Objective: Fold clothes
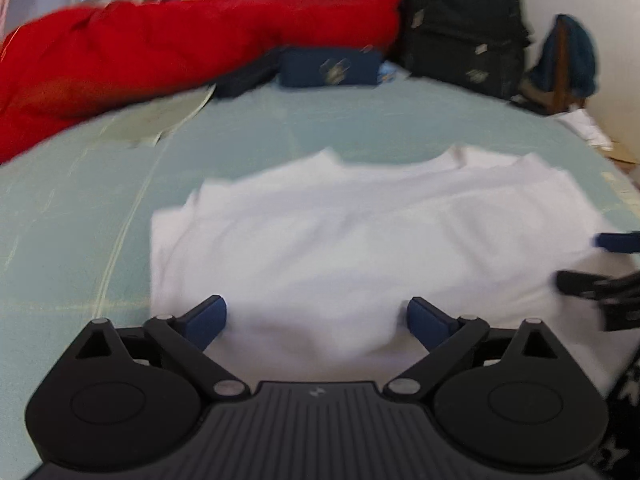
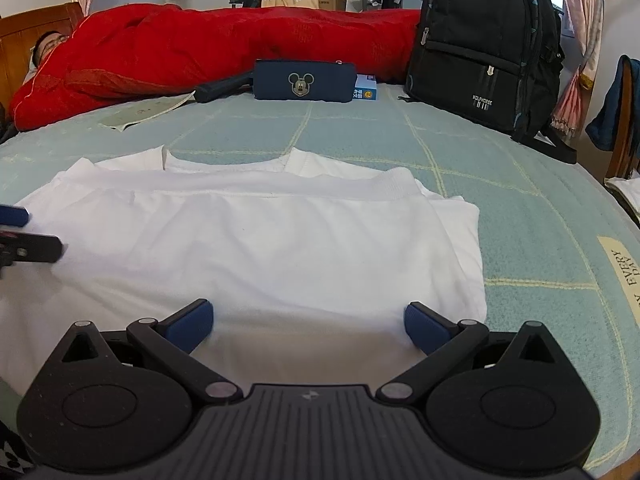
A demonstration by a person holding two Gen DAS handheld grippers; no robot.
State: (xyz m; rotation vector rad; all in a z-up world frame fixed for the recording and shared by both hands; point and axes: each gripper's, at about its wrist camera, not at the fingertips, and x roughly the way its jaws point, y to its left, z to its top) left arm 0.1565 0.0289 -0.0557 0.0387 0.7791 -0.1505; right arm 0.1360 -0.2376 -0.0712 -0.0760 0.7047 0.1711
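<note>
1. Left gripper: jaws wide apart, blue pads over the near edge of the shirt, nothing pinched between them.
2. Right gripper: jaws likewise spread wide, empty, over the shirt's near right edge.
3. Shirt: white, folded, flat on the green sheet, collar at its far edge.
4. Beyond the shirt: blue pouch, red quilt behind it.
5. Black backpack upright, far right of the shirt.

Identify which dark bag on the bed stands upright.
The black backpack stands upright at the far right; the navy pouch with the cartoon mouse face lies flat beside it.
</note>
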